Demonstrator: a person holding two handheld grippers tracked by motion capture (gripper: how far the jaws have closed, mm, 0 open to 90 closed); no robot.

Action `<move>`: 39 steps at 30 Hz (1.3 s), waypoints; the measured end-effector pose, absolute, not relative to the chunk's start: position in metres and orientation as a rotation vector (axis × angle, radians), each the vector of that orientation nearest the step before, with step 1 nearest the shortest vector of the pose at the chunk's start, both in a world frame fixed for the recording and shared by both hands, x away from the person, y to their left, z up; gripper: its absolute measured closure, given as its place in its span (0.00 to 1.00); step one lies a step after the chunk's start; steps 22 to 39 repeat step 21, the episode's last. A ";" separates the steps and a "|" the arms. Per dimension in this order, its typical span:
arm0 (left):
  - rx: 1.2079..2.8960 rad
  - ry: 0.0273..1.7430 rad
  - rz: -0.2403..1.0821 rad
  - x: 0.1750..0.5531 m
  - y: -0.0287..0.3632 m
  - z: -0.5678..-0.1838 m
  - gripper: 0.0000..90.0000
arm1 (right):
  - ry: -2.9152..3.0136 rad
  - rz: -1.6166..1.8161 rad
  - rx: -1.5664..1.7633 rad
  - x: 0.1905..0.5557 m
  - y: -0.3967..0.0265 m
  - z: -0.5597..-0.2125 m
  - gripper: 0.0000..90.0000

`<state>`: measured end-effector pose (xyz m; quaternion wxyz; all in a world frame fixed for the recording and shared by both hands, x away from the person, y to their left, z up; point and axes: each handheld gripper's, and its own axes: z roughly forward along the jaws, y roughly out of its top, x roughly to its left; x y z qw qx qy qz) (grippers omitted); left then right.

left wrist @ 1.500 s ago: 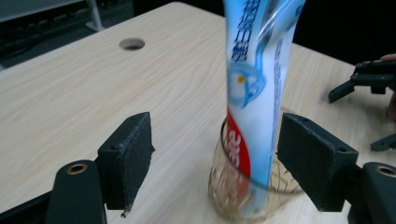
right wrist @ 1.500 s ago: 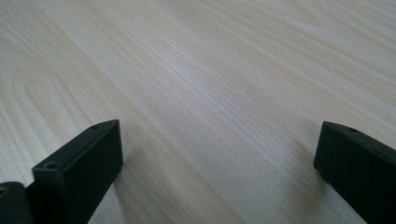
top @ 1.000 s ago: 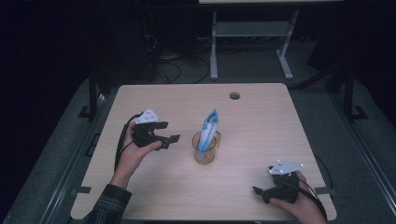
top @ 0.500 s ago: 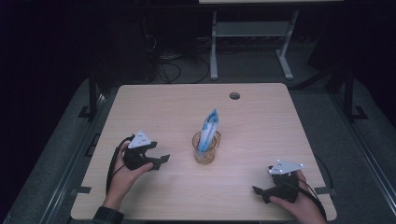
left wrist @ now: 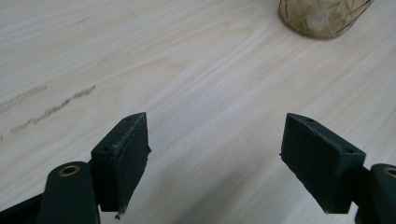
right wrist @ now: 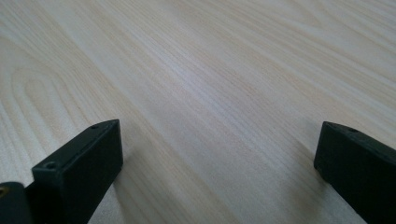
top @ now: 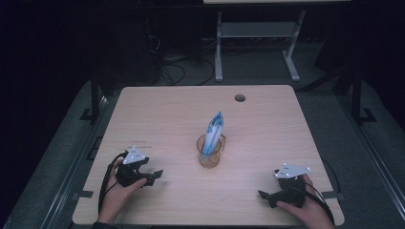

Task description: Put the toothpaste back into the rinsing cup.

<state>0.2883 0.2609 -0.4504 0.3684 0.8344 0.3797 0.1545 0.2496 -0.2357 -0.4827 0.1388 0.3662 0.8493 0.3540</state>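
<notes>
**Desk, glass, two grippers**

Wooden desk with cable hole. Glass mid-desk, holding upright blue-and-white packet. Left gripper near-left, jaws apart, empty. Right gripper near-right, jaws apart, empty. Bare wood between each and the glass.

- My left gripper is black, topped by a grey three-cornered plate, a black cable looping off it.
- Its jaws are flat black blocks with small screw holes and brass-ringed pivots.
- My right gripper matches: grey plate, black cable.
</notes>
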 end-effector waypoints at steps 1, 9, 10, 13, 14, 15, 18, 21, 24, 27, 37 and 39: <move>2.152 0.981 0.397 0.287 0.263 -0.453 0.25 | 2.456 1.023 1.059 0.249 -0.236 -0.483 0.01; 2.189 1.006 0.383 0.279 0.271 -0.469 0.24 | 2.460 1.024 1.051 0.249 -0.237 -0.483 0.01; 2.192 0.991 0.389 0.278 0.271 -0.469 0.23 | 2.460 1.024 1.054 0.249 -0.237 -0.483 0.01; 2.183 0.965 0.414 0.276 0.273 -0.473 0.20 | 2.460 1.025 1.053 0.249 -0.236 -0.483 0.01; 2.175 0.955 0.419 0.276 0.274 -0.474 0.17 | 2.460 1.025 1.052 0.249 -0.237 -0.483 0.01; 2.166 0.954 0.422 0.276 0.275 -0.475 0.16 | 2.460 1.025 1.053 0.249 -0.236 -0.483 0.01; 2.167 0.954 0.423 0.276 0.275 -0.475 0.16 | 2.461 1.025 1.051 0.249 -0.237 -0.483 0.01; 2.165 0.961 0.425 0.276 0.275 -0.475 0.16 | 2.461 1.027 1.049 0.249 -0.237 -0.483 0.01; 2.165 0.961 0.425 0.276 0.275 -0.475 0.16 | 2.461 1.027 1.049 0.249 -0.237 -0.483 0.01; 2.165 0.961 0.425 0.276 0.275 -0.475 0.16 | 2.461 1.027 1.049 0.249 -0.237 -0.483 0.01; 2.165 0.961 0.425 0.276 0.275 -0.475 0.16 | 2.461 1.027 1.049 0.249 -0.237 -0.483 0.01; 2.165 0.961 0.425 0.276 0.275 -0.475 0.16 | 2.461 1.027 1.049 0.249 -0.237 -0.483 0.01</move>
